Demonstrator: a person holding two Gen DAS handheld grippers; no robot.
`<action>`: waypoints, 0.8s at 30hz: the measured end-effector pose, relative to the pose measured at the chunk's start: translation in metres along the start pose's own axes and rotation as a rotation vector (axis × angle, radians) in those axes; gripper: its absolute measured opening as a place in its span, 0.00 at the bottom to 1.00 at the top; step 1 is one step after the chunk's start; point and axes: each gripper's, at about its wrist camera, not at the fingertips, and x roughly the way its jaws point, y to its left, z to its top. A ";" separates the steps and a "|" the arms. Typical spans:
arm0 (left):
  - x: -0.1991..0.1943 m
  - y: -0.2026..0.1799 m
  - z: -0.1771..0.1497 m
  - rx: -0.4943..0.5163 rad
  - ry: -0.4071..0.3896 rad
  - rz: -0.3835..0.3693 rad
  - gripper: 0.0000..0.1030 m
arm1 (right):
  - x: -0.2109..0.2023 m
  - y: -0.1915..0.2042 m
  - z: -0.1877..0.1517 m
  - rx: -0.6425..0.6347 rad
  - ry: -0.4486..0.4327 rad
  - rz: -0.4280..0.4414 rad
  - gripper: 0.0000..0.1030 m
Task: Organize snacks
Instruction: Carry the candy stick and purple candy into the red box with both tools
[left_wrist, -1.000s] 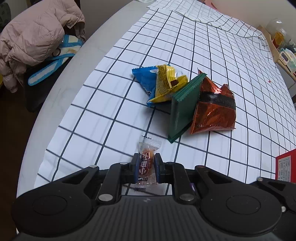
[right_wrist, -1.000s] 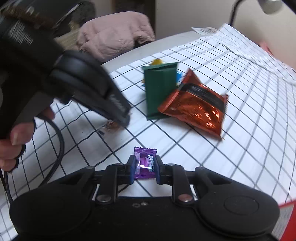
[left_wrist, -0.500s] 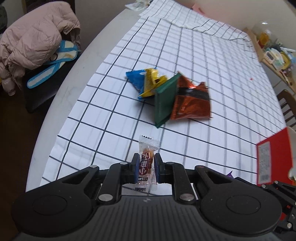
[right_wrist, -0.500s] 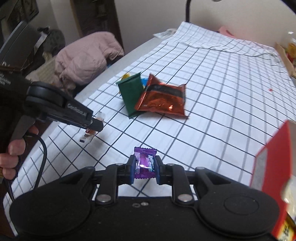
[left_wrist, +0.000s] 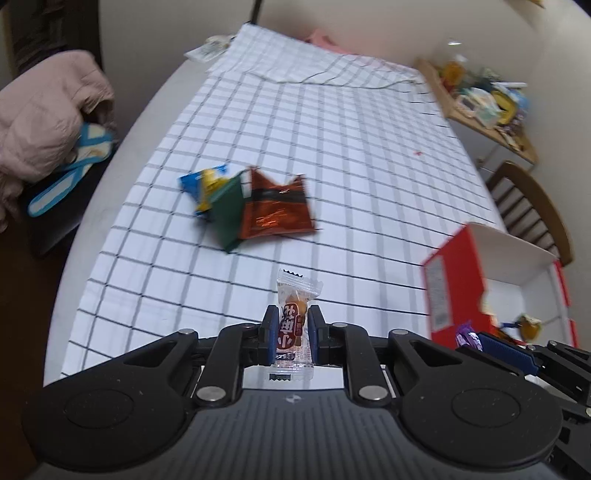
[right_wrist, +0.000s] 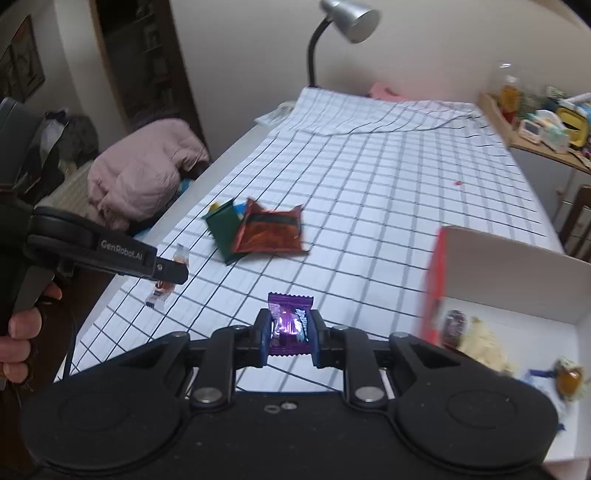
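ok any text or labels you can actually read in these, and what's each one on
"GenRobot.AI": side of the left gripper.
Clear-wrapped candy in that gripper: large white characters on a red oval, too distorted to quote.
Purple candy in the right gripper: print blurred.
Red box: side label too small to read.

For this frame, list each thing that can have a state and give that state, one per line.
left gripper: shut on the clear-wrapped candy, held off the table
right gripper: shut on the purple candy, held off the table
red box: open, a few snacks inside
pile of snack packets: lying overlapped on the checked cloth
desk lamp: cannot tell whether it is on
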 end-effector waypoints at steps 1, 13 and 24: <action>-0.003 -0.007 0.000 0.012 -0.004 -0.009 0.16 | -0.006 -0.004 -0.001 0.008 -0.007 -0.006 0.18; -0.022 -0.099 -0.010 0.157 -0.026 -0.102 0.16 | -0.061 -0.064 -0.018 0.105 -0.067 -0.098 0.18; -0.018 -0.182 -0.021 0.272 -0.025 -0.157 0.16 | -0.094 -0.119 -0.036 0.140 -0.094 -0.187 0.18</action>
